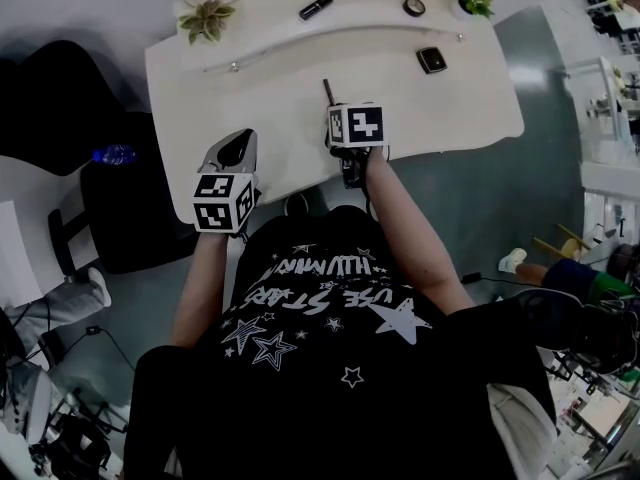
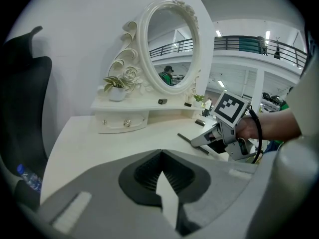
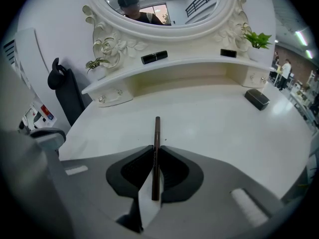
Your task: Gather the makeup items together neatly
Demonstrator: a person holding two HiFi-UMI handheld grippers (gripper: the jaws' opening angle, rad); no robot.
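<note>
My right gripper point(image 3: 155, 151) is shut on a thin brown makeup pencil point(image 3: 156, 148), whose tip points out over the white dressing table point(image 1: 400, 108). In the head view the pencil point(image 1: 327, 90) sticks out ahead of the right gripper point(image 1: 336, 109) near the table's front edge. My left gripper point(image 2: 160, 156) is shut with nothing in it, at the table's front left corner point(image 1: 240, 142). On the raised back shelf lie a black lipstick point(image 1: 316, 7) and a round compact point(image 1: 414, 7). A square black compact point(image 1: 432, 59) rests on the tabletop to the right.
An oval mirror point(image 3: 159, 4) in an ornate white frame stands behind the shelf. Small potted plants point(image 1: 207, 18) point(image 1: 472, 1) sit at the shelf's two ends. A dark chair with a blue bottle point(image 1: 112, 154) stands left of the table.
</note>
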